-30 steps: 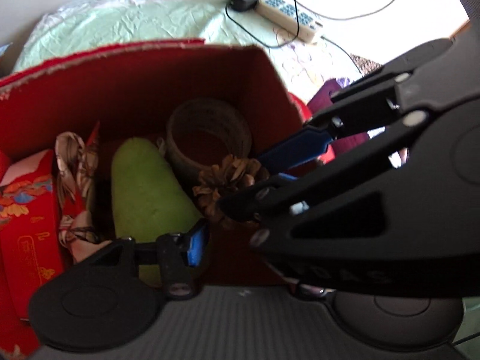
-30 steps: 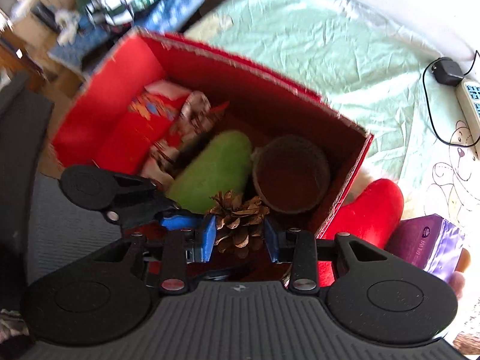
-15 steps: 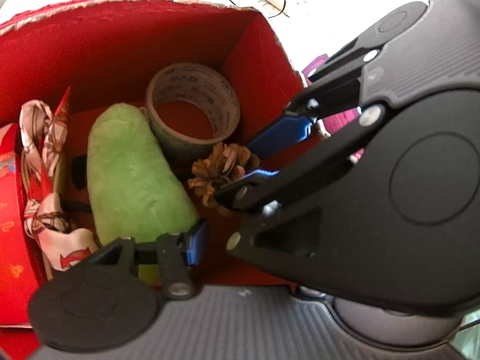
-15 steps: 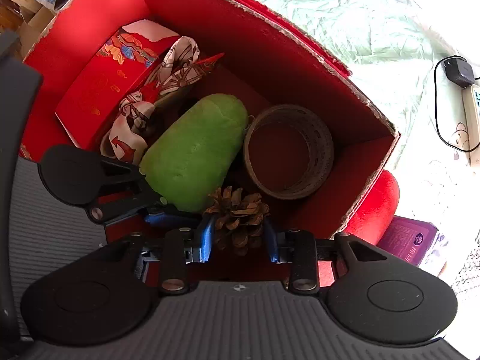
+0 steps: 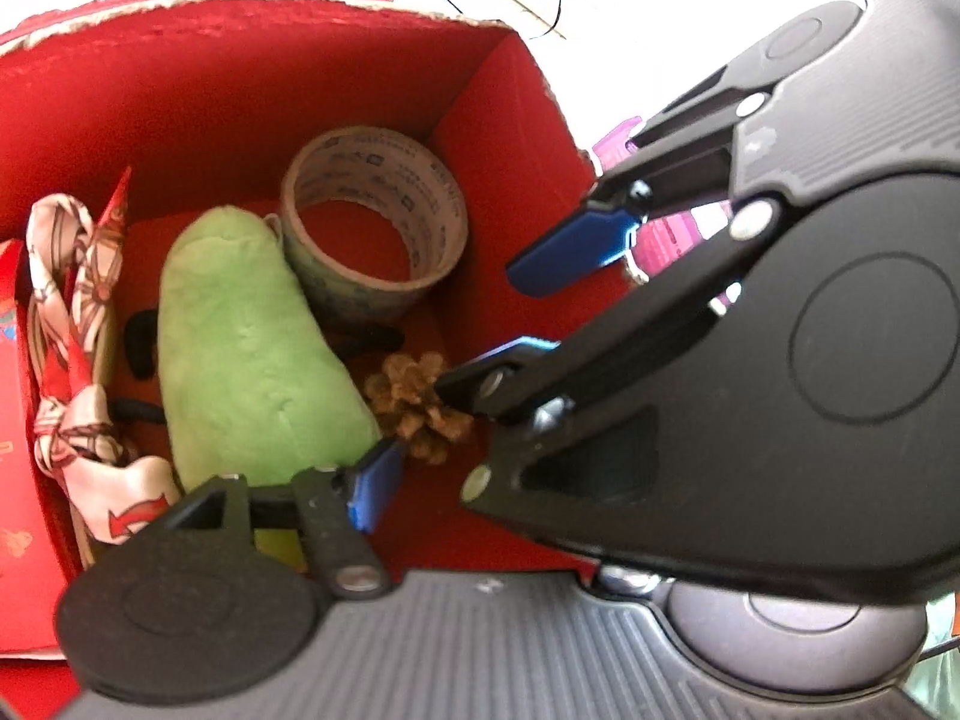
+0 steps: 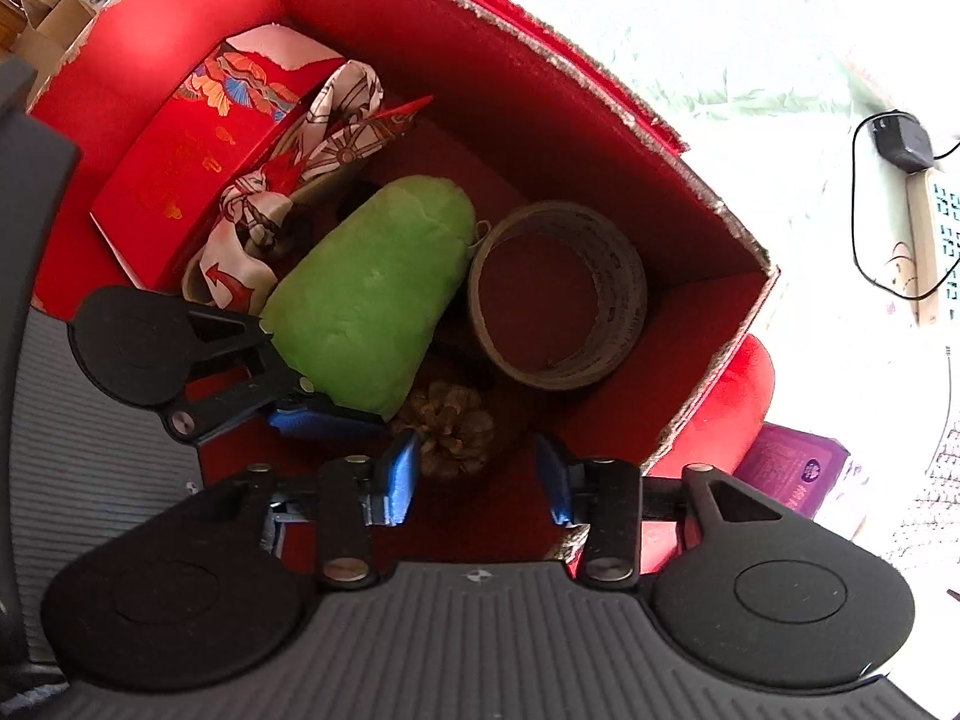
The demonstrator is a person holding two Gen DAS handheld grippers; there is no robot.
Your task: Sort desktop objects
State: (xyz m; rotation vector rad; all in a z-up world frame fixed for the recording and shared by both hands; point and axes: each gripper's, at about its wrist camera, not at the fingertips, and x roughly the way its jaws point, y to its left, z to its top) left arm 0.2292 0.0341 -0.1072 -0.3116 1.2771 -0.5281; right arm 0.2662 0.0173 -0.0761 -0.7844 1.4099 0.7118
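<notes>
A brown pine cone (image 6: 450, 429) lies on the floor of the red box (image 6: 600, 138), between the green plush toy (image 6: 372, 300) and the tape roll (image 6: 558, 294). My right gripper (image 6: 474, 474) is open just above the cone, which sits loose between the blue pads. In the left wrist view the cone (image 5: 420, 408) lies below the right gripper's blue fingertips (image 5: 570, 252), which stand wide apart. Only one blue pad (image 5: 375, 483) of my left gripper shows, near the box's front wall; the other is hidden behind the right gripper.
The box also holds a patterned scarf (image 6: 300, 162) and a red gift carton (image 6: 198, 144). Outside lie a purple packet (image 6: 792, 468), a red plush item (image 6: 738, 396), and a power strip (image 6: 936, 240) with a black plug (image 6: 900, 138) on the pale cloth.
My right gripper lowered into the box and opened, letting go of the pine cone, which now rests on the box floor. Both cameras moved closer to the box.
</notes>
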